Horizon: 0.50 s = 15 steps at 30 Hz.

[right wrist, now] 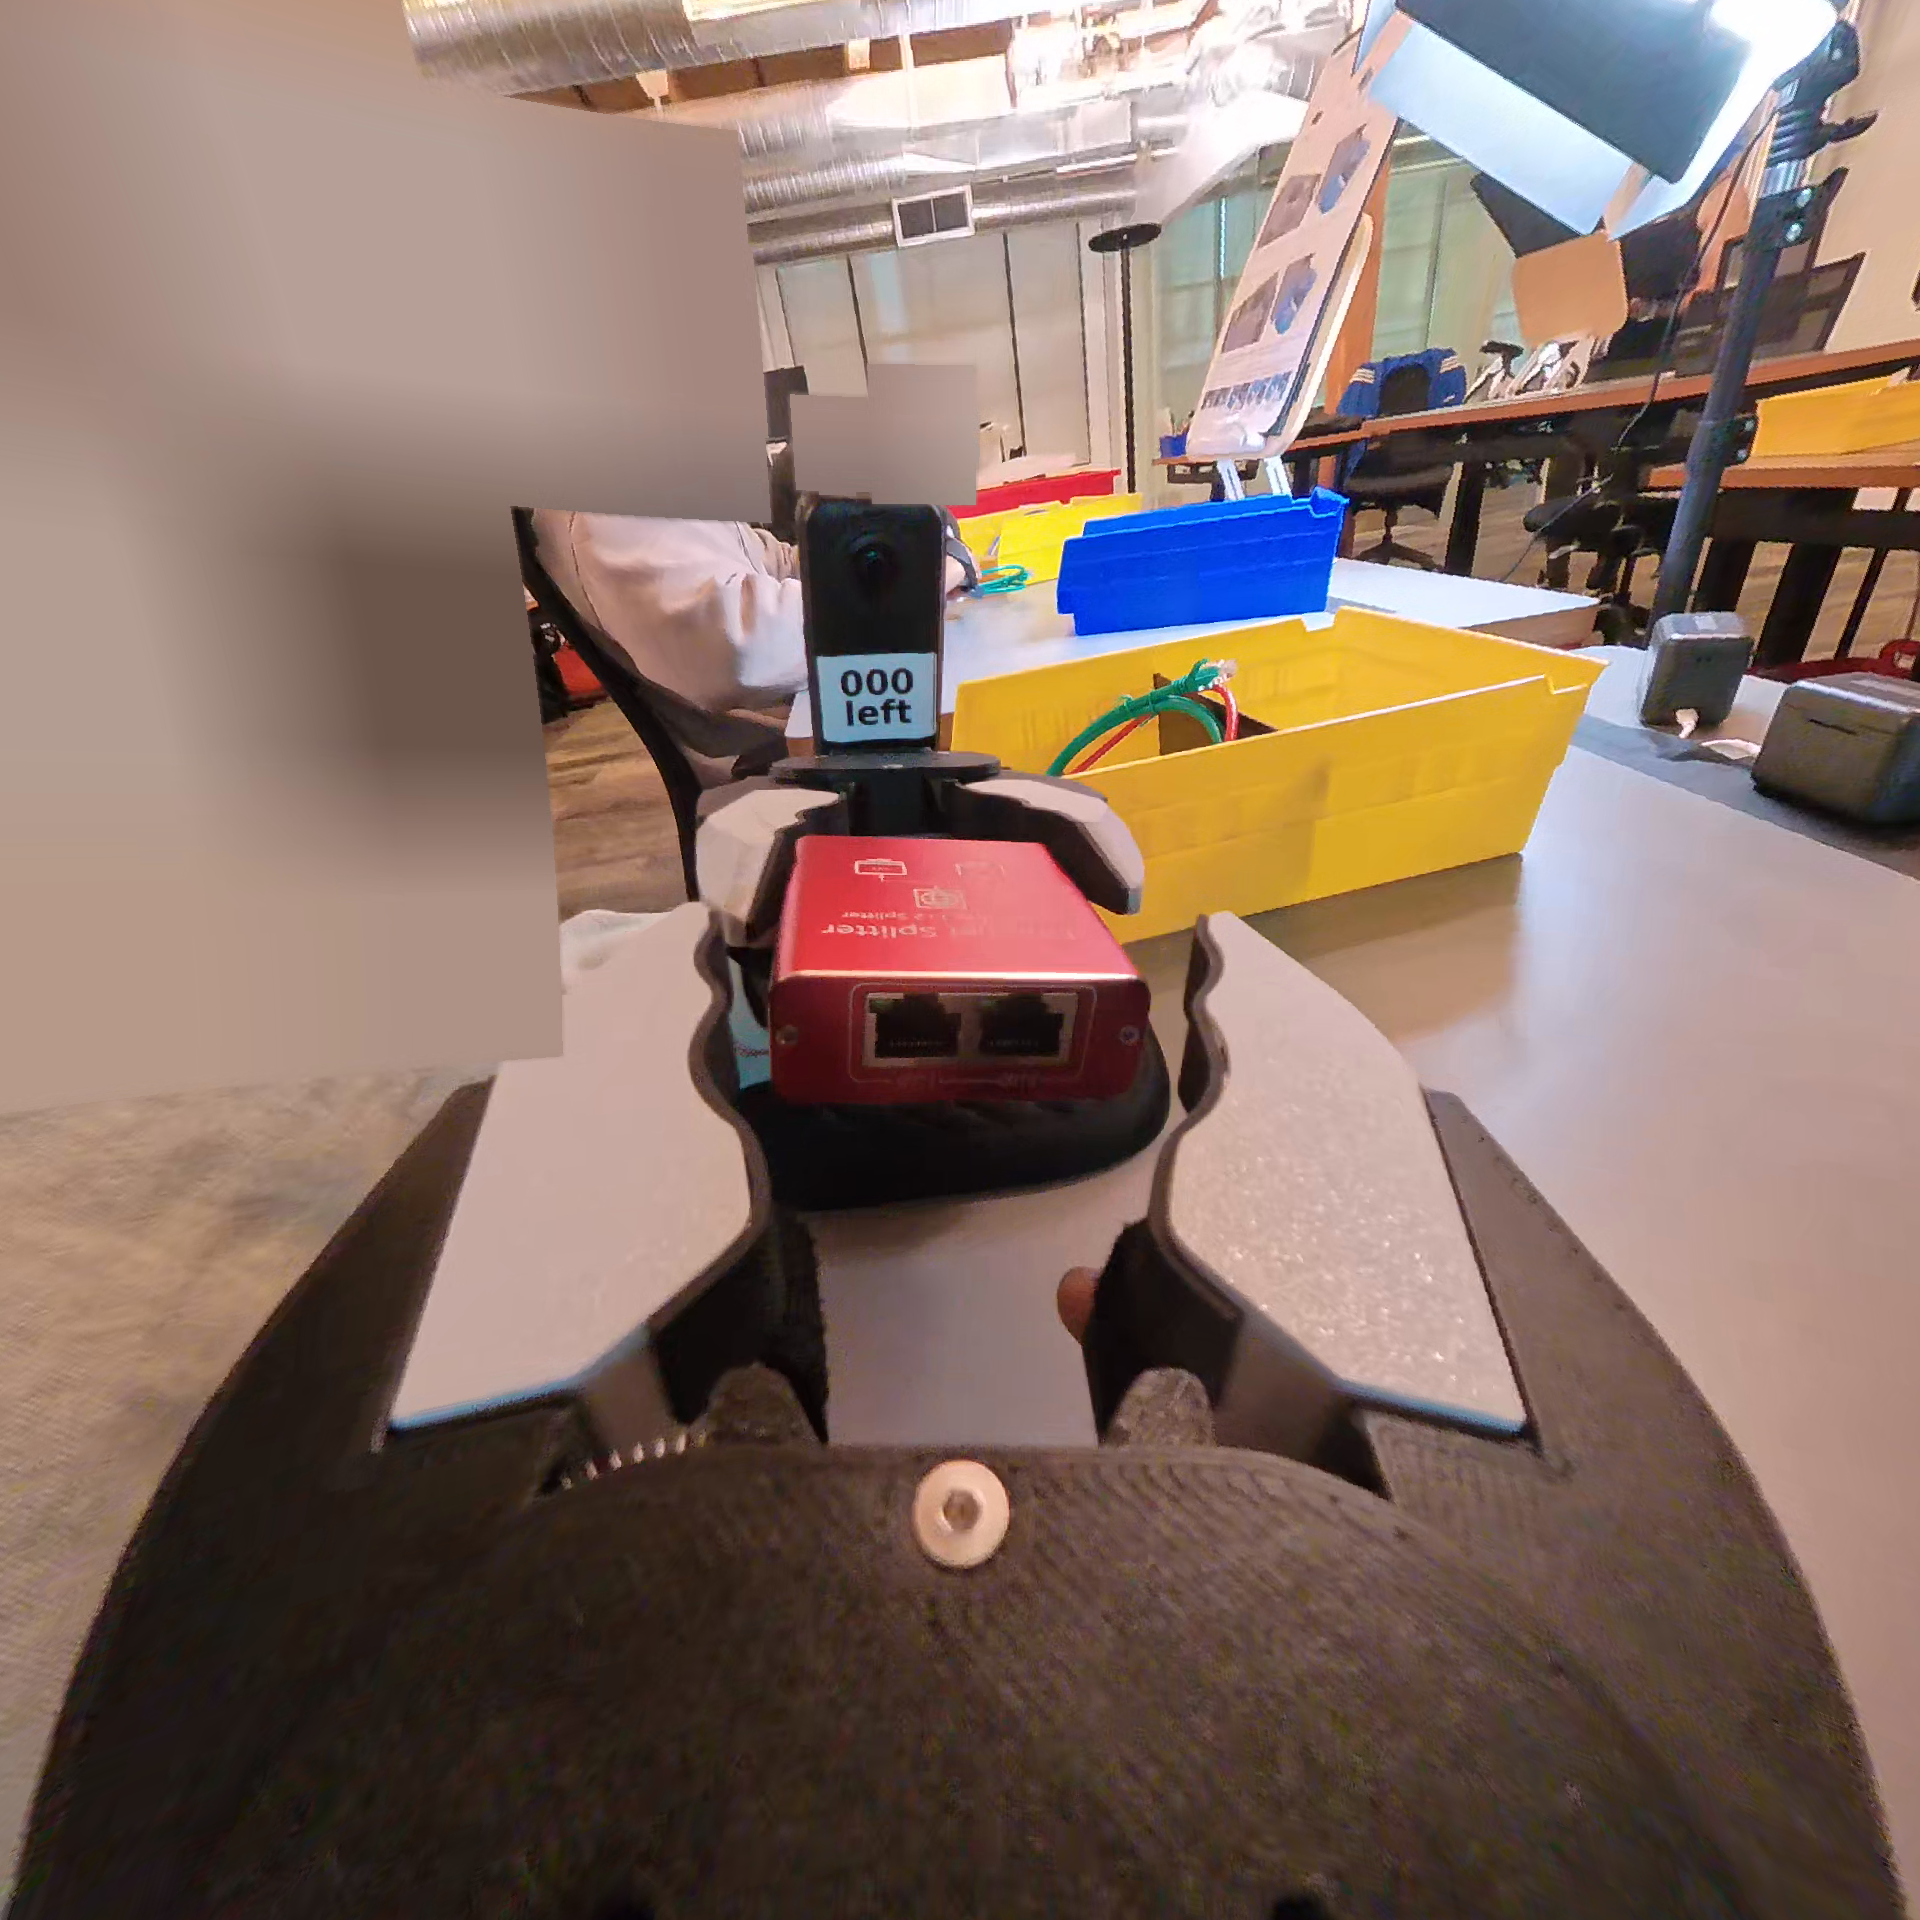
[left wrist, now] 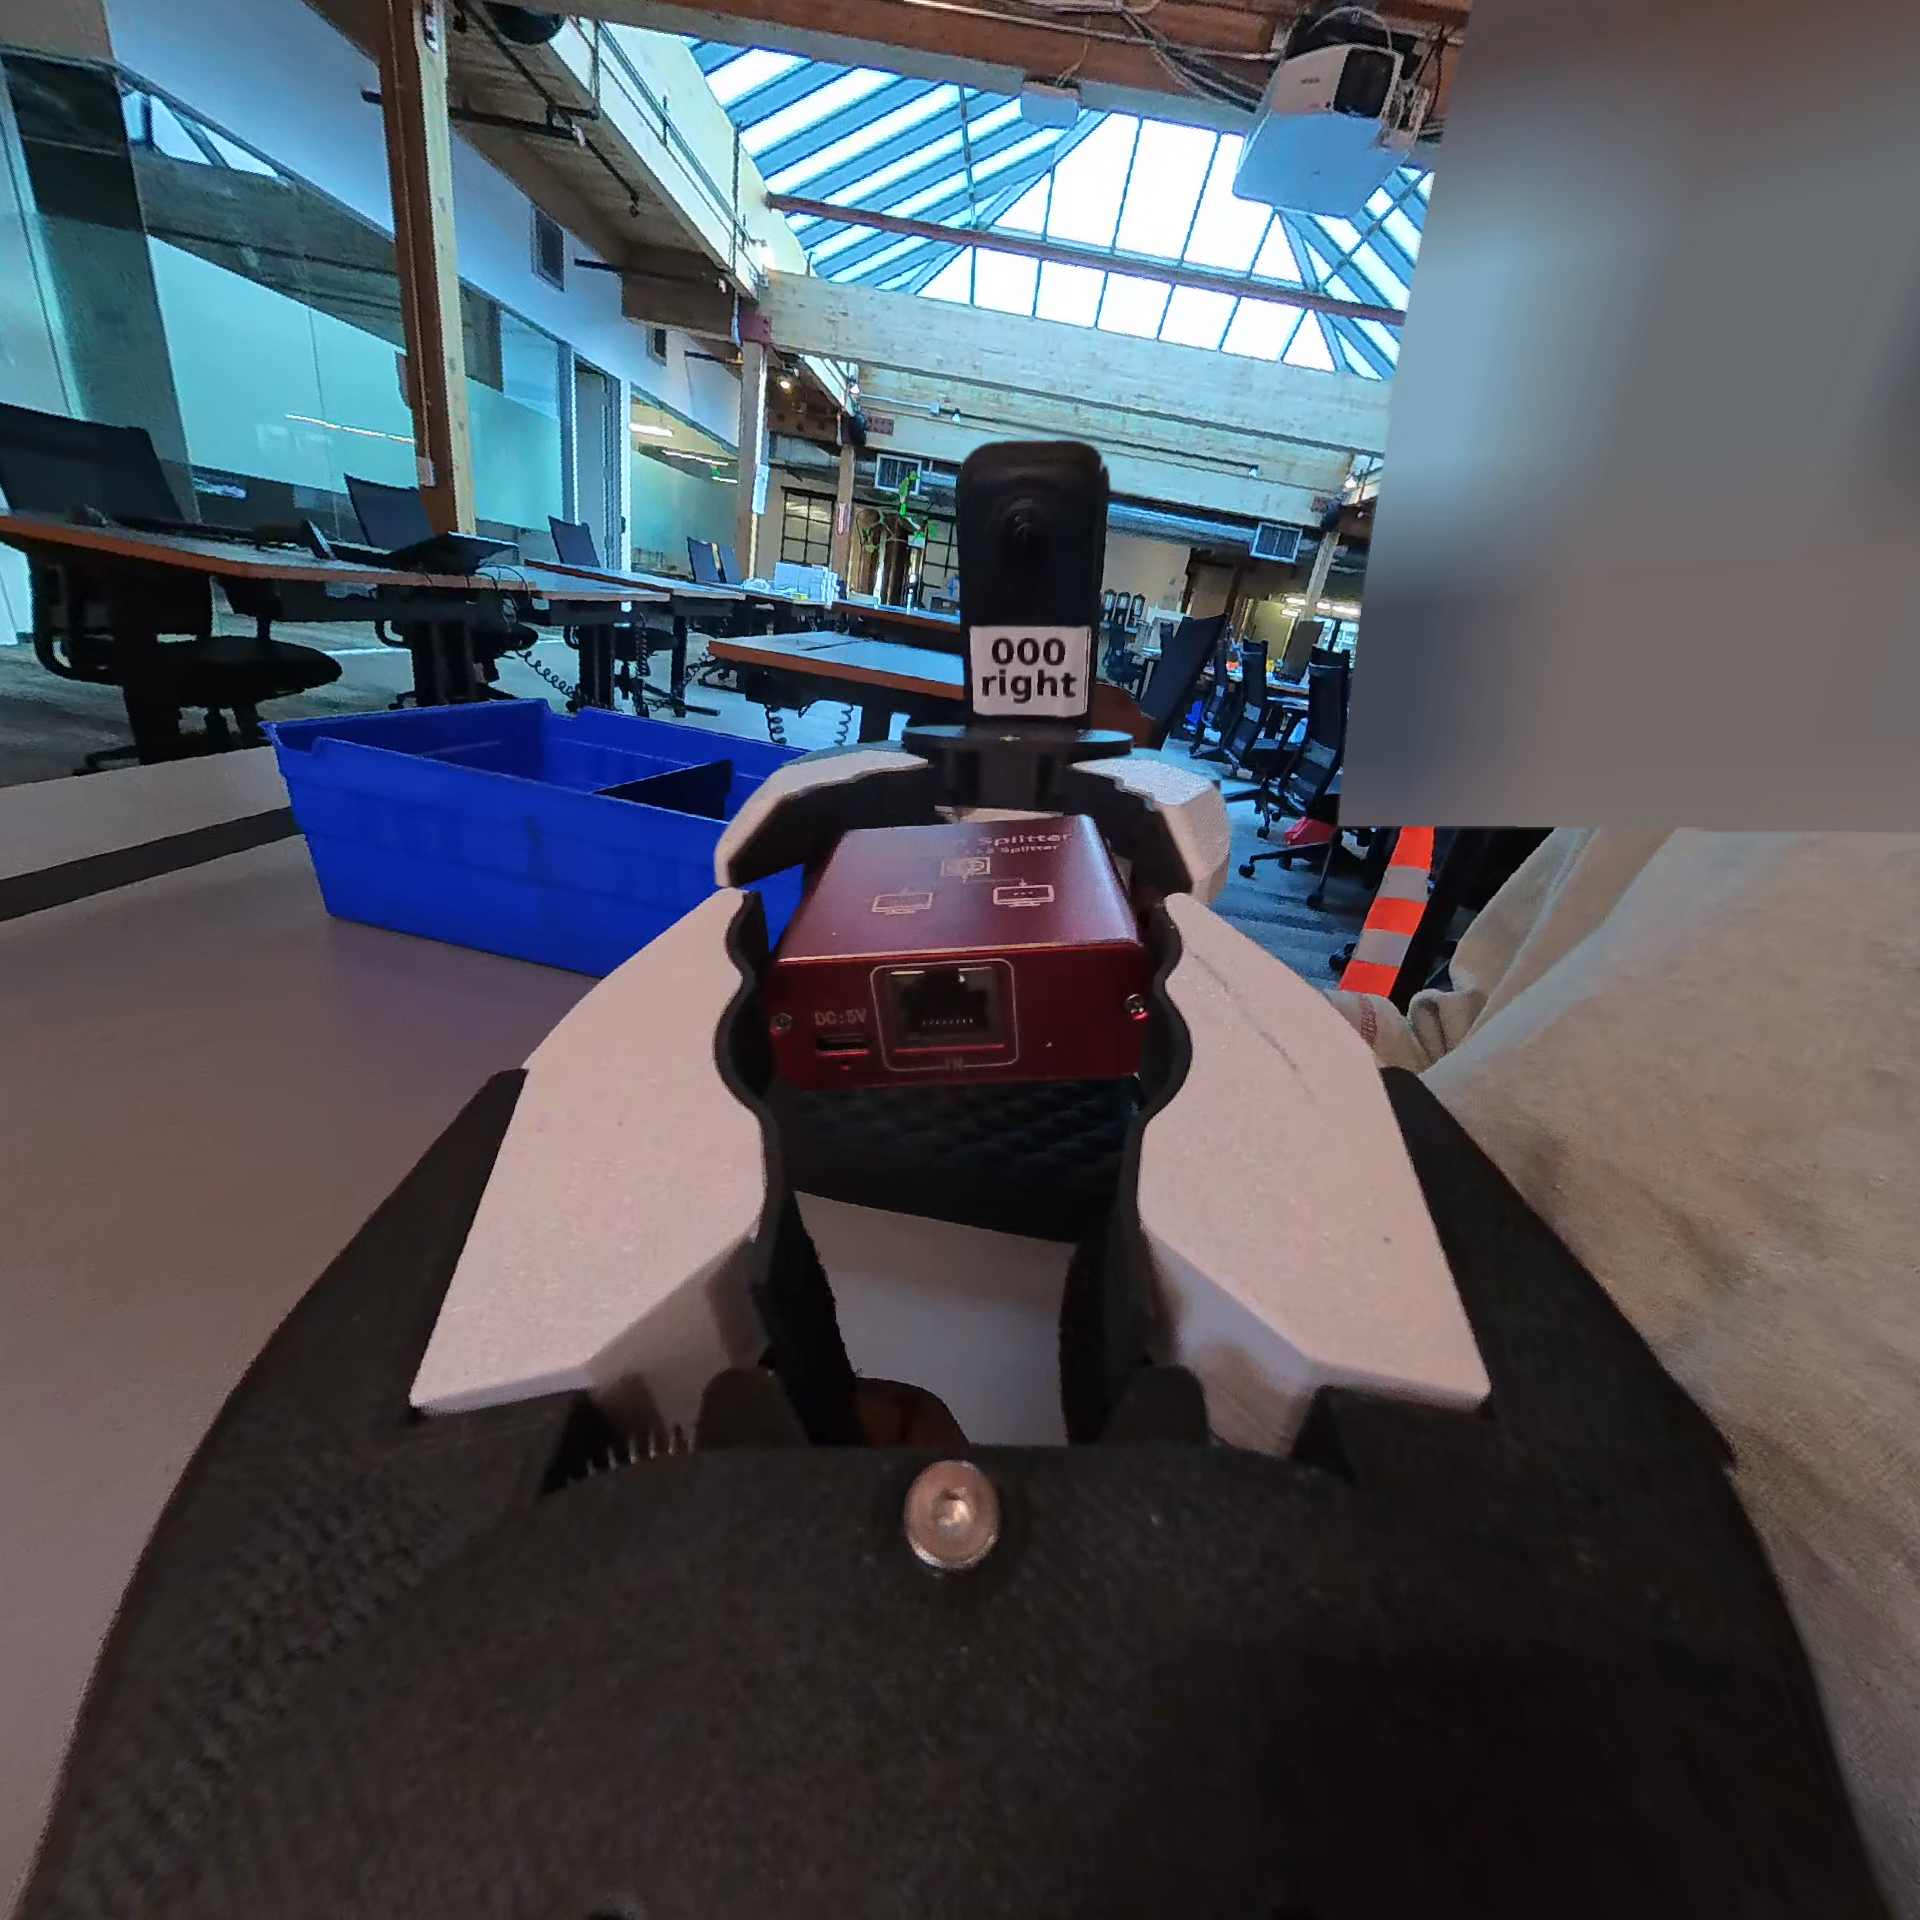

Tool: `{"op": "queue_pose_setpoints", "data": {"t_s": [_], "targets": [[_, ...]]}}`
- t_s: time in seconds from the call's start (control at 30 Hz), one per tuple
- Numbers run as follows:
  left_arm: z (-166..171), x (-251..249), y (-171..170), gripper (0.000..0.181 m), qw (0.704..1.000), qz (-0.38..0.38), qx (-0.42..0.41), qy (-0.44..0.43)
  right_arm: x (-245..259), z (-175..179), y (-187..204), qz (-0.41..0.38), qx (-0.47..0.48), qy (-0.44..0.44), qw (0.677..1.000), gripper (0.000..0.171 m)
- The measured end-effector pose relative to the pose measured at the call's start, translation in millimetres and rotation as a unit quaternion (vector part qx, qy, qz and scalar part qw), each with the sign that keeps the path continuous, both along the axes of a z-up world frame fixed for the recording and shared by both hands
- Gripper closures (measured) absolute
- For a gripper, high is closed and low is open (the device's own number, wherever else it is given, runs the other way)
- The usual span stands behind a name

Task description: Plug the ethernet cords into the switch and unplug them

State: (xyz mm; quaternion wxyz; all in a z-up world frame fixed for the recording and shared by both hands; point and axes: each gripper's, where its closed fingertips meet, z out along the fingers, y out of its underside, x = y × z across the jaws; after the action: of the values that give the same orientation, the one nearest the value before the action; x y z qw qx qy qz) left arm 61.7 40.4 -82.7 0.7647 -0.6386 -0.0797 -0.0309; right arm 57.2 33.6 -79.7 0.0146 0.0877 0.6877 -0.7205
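Observation:
A red switch (left wrist: 956, 935) lies on a black pad (left wrist: 951, 1153) on the grey table. Its single-port end faces the left wrist view and its empty two-port end (right wrist: 961, 1029) faces the right wrist view. My left gripper (left wrist: 956, 914) has its fingers pressed on both sides of the switch. My right gripper (right wrist: 956, 930) faces it from the opposite end, open around the switch with a gap on the right side. Green and red ethernet cords (right wrist: 1143, 717) lie in a yellow bin (right wrist: 1351, 821), apart from both grippers.
A blue bin (left wrist: 499, 831) stands on the table behind the switch in the left wrist view. Another blue bin (right wrist: 1195, 566) stands behind the yellow one. Grey devices (right wrist: 1839, 758) sit at the far right. A person's light sleeve (left wrist: 1662, 1195) lies alongside. Left and right tips are no more than a few centimetres apart.

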Motion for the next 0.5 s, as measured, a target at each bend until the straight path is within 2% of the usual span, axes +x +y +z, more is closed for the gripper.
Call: {"op": "queue_pose_setpoints", "data": {"t_s": [0.33, 0.5], "targets": [[-0.4, -0.5, -2.9, 0.111, 1.000, -0.001, 0.009, 0.003, 1.6, -12.5, -7.2, 0.037, 0.023, -0.040, 0.998, 0.083], [-3.8, 2.9, -0.5, 0.112, 1.000, -0.017, 0.002, -0.006, 8.9, -10.0, -7.6, 0.059, 0.015, -0.028, 0.998, 0.098]]}}
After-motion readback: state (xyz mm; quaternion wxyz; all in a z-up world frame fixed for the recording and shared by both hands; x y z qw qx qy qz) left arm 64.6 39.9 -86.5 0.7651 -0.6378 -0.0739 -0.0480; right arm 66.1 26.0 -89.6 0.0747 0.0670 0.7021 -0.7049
